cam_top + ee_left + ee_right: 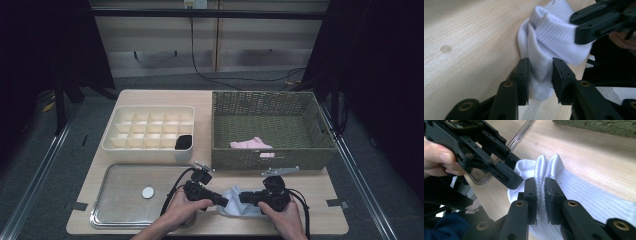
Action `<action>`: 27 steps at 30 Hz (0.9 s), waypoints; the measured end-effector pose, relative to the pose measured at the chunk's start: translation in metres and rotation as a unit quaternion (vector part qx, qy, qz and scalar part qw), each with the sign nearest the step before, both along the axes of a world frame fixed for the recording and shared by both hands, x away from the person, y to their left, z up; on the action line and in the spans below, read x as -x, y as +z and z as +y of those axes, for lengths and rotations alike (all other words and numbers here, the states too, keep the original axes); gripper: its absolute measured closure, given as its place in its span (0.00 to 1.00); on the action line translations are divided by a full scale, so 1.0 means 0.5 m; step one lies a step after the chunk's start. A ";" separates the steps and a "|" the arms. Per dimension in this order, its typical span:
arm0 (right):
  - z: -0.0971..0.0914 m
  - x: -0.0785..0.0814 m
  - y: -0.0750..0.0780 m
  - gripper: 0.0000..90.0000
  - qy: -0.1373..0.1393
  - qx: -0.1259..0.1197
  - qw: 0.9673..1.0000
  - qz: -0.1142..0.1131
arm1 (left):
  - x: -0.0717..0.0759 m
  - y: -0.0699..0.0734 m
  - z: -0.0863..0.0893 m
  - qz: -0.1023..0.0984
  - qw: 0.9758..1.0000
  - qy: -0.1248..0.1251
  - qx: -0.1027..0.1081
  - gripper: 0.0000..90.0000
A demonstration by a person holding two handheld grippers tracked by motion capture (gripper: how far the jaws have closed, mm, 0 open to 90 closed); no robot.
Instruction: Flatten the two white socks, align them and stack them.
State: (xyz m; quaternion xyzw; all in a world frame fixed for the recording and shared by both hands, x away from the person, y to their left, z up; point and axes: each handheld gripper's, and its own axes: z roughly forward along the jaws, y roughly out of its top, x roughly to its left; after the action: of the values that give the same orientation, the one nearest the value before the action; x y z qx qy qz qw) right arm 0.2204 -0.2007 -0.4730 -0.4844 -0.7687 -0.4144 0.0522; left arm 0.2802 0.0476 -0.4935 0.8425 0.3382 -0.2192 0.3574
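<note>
A white sock (pixel 239 206) is seen lying bunched on the wooden table (pixel 320 192), near its front edge, between the 2 grippers. Its ribbed cuff is pinched between the jaws of the right gripper (pixel 541 195). The left gripper (pixel 540 75) is set around the sock's other end, its jaws parted and not pressing on the cloth. A metal tray (pixel 120 200) is found just left, a wicker basket (pixel 270 160) behind.
</note>
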 end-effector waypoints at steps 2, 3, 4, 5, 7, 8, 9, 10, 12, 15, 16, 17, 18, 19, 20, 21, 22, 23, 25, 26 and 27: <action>0.002 0.000 -0.002 0.87 0.003 -0.002 1.000 0.003 | 0.002 0.002 0.003 -0.002 1.000 -0.001 0.000 0.71; 0.003 0.000 -0.002 0.85 0.008 -0.011 1.000 0.003 | 0.007 0.005 0.007 -0.006 1.000 -0.003 -0.001 0.71; 0.003 0.000 -0.002 0.85 0.008 -0.011 1.000 0.003 | 0.007 0.005 0.007 -0.006 1.000 -0.003 -0.001 0.72; 0.003 -0.001 -0.003 0.81 0.010 -0.016 1.000 0.003 | 0.008 0.004 0.009 -0.005 1.000 -0.007 -0.002 0.75; 0.003 -0.001 -0.001 0.79 0.010 -0.026 1.000 -0.001 | 0.007 0.001 0.008 -0.004 1.000 -0.001 0.000 0.80; 0.003 -0.001 -0.001 0.79 0.010 -0.026 1.000 -0.001 | 0.007 0.001 0.008 -0.004 1.000 -0.001 0.000 0.82; 0.004 0.001 0.004 0.74 0.014 -0.032 0.999 -0.006 | 0.004 0.000 0.008 -0.005 1.000 -0.007 -0.002 0.84; 0.003 0.001 0.006 0.73 0.016 -0.037 0.999 -0.006 | 0.004 0.000 0.008 -0.006 1.000 -0.011 -0.004 0.85; 0.001 0.002 0.009 0.72 0.012 -0.033 0.999 -0.009 | 0.005 0.000 0.007 -0.007 1.000 -0.003 -0.003 0.86; -0.007 0.002 0.009 0.71 0.008 -0.039 0.999 -0.006 | 0.004 0.000 0.007 -0.007 1.000 -0.006 -0.004 0.88; -0.009 0.003 0.010 0.71 0.007 -0.038 0.999 -0.008 | 0.003 0.000 0.007 -0.008 1.000 -0.009 -0.006 0.88; -0.012 0.004 0.011 0.70 0.007 -0.042 0.999 -0.008 | 0.003 0.000 0.007 -0.006 1.000 -0.009 -0.004 0.88; -0.014 0.004 0.011 0.70 0.006 -0.046 0.999 -0.009 | 0.002 0.000 0.007 -0.010 1.000 -0.009 -0.006 0.88; -0.015 0.005 0.013 0.70 0.005 -0.046 0.999 -0.008 | 0.002 -0.001 0.006 -0.008 1.000 -0.006 -0.003 0.88; -0.015 0.005 0.013 0.70 0.005 -0.046 0.999 -0.008 | 0.002 -0.001 0.006 -0.008 1.000 -0.006 -0.003 0.88; -0.017 0.006 0.014 0.71 0.005 -0.043 0.999 -0.007 | 0.001 0.000 0.008 -0.008 1.000 -0.008 -0.005 0.88; -0.017 0.006 0.014 0.71 0.005 -0.043 0.999 -0.007 | 0.001 0.000 0.008 -0.008 1.000 -0.008 -0.005 0.88; -0.020 0.006 0.014 0.73 0.002 -0.041 0.999 -0.008 | 0.002 0.001 0.009 -0.006 1.000 -0.001 -0.002 0.87; -0.023 0.007 0.014 0.77 0.000 -0.036 0.999 -0.008 | 0.001 0.002 0.012 -0.007 1.000 -0.004 -0.001 0.87; -0.023 0.007 0.014 0.77 0.000 -0.036 0.999 -0.008 | 0.001 0.002 0.012 -0.007 1.000 -0.004 -0.001 0.85; -0.024 0.009 0.011 0.77 -0.001 -0.034 0.999 -0.004 | 0.002 0.004 0.014 -0.005 1.000 0.002 0.007 0.84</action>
State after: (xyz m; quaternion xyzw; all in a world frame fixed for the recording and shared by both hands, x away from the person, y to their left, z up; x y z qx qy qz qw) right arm 0.2159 -0.2129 -0.4673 -0.4811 -0.7542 -0.4421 0.0651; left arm 0.2792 0.0546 -0.4917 0.8401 0.3367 -0.2169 0.3658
